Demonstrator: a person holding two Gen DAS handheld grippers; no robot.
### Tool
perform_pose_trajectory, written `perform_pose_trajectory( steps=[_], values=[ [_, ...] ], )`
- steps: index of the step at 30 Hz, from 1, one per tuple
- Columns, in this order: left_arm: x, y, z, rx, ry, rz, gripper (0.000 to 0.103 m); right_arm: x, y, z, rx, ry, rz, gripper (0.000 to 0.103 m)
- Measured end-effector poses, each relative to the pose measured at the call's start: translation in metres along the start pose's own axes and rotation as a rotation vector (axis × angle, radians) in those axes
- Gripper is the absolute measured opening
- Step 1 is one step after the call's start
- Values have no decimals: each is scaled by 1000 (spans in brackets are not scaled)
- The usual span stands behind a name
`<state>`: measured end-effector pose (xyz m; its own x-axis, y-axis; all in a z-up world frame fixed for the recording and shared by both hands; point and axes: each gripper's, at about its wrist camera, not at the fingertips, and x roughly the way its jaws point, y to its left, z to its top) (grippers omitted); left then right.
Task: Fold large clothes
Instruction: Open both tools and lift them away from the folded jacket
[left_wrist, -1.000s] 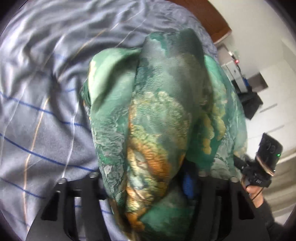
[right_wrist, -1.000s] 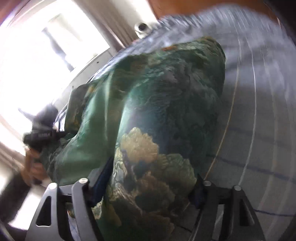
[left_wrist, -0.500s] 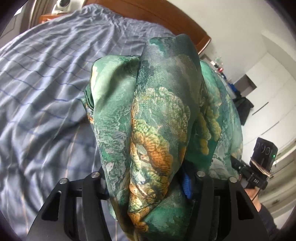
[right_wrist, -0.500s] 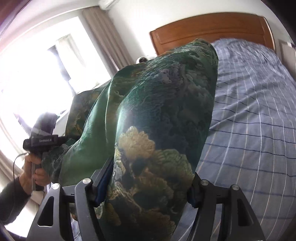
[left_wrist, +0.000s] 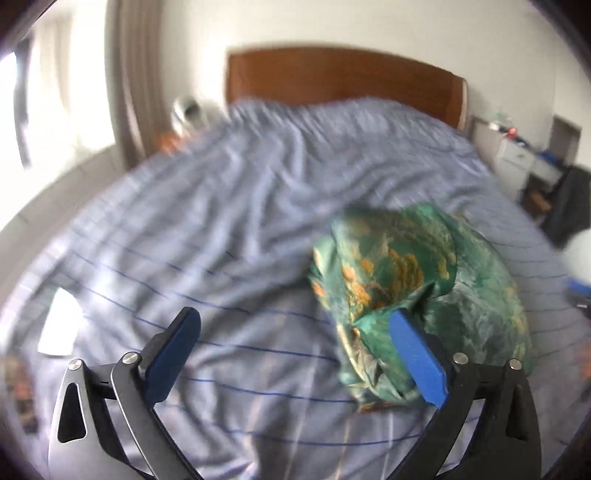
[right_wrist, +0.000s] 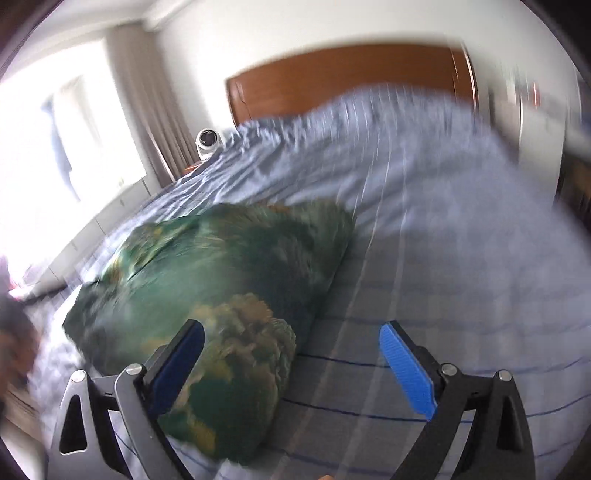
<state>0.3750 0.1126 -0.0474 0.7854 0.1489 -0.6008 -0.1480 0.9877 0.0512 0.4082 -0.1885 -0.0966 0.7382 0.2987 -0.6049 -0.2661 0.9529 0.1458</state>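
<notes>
A green silky garment (left_wrist: 417, 291) with orange and gold print lies bunched on the blue striped bedsheet (left_wrist: 229, 229). My left gripper (left_wrist: 291, 321) is opening, its jaws wide apart; the garment lies just beyond its right finger (left_wrist: 417, 354) and nothing is between the pads. In the right wrist view the same garment (right_wrist: 221, 288) lies in a heap at the lower left. My right gripper (right_wrist: 291, 334) is also opening, jaws wide; the cloth reaches past its left finger (right_wrist: 177, 358) into the gap, but the pads do not press on it.
A brown wooden headboard (left_wrist: 340, 81) stands at the far end of the bed. A window with curtains (right_wrist: 140, 110) is on the left, with a small white camera (right_wrist: 207, 142) beside the bed. White drawers (left_wrist: 513, 155) and dark clutter stand at the right.
Both grippers have let go of the garment and opened wide. It dropped onto the bed, and both grippers rose and drew back from it.
</notes>
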Motion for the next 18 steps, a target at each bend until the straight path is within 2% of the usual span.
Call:
perform_pose_trajectory(
  steps=[2, 4, 6, 8, 14, 18],
  values=[
    [-12, -4, 0, 10, -56, 40, 102, -34, 29, -3, -111, -44, -84, 98],
    [-45, -20, -4, 15, -86, 83, 102, -63, 50, -7, -165, -84, -135, 98],
    [-66, -30, -10, 21, -100, 122, 102, -83, 60, -10, -174, -114, -148, 98],
    [-83, -41, -12, 36, -112, 152, 103, -106, 75, -19, -164, -104, -151, 98],
    [-124, -60, -25, 21, -83, 95, 103, -152, 103, -42, -160, -58, -156, 98],
    [-141, -74, -33, 33, -63, 59, 103, -179, 118, -54, -184, -72, -178, 98]
  ],
)
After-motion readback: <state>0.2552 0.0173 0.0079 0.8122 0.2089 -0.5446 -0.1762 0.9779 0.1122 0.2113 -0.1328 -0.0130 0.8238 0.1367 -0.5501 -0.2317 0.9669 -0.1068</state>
